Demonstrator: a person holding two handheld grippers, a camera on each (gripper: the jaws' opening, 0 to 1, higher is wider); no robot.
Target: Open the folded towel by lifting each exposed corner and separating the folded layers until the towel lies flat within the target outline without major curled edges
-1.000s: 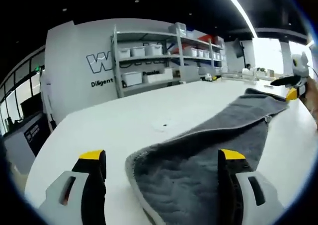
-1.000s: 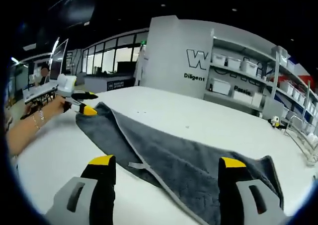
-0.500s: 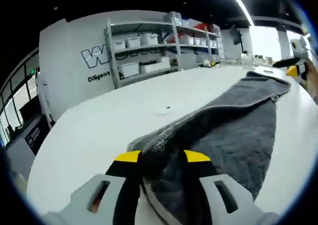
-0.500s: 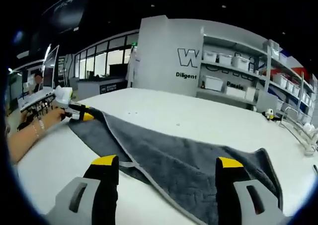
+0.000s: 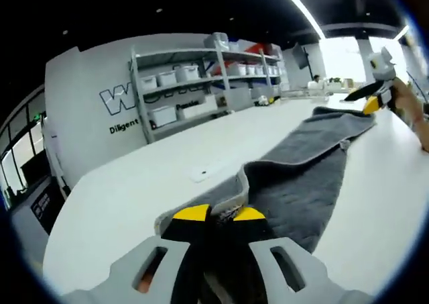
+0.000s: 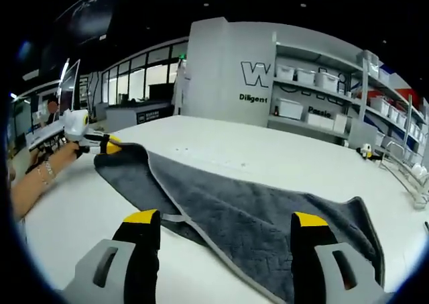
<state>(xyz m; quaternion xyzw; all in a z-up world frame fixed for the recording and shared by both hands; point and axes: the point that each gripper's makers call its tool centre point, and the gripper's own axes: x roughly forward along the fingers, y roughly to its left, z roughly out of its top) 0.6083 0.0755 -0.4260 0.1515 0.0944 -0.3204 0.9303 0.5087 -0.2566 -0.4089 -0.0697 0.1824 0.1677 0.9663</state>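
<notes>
Left gripper view, one grey towel (image 5: 301, 166), two claws, left claw (image 5: 218, 216) pinching corner

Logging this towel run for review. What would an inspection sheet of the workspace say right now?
Surface: white table, bare around the towel; a small pale mark lies on it.
Job's things: grey towel, long and partly folded, one end corner raised off the table; no target outline seen.
Clutter: nothing seen near the towel; a small yellow-topped item stands at the far edge.
Grippers: left tool shut on the towel's corner; right tool open, its jaws either side of the other end.
Cables: nothing seen.
Surroundings: shelves with white bins, a lettered wall, windows, a wire rack.
</notes>
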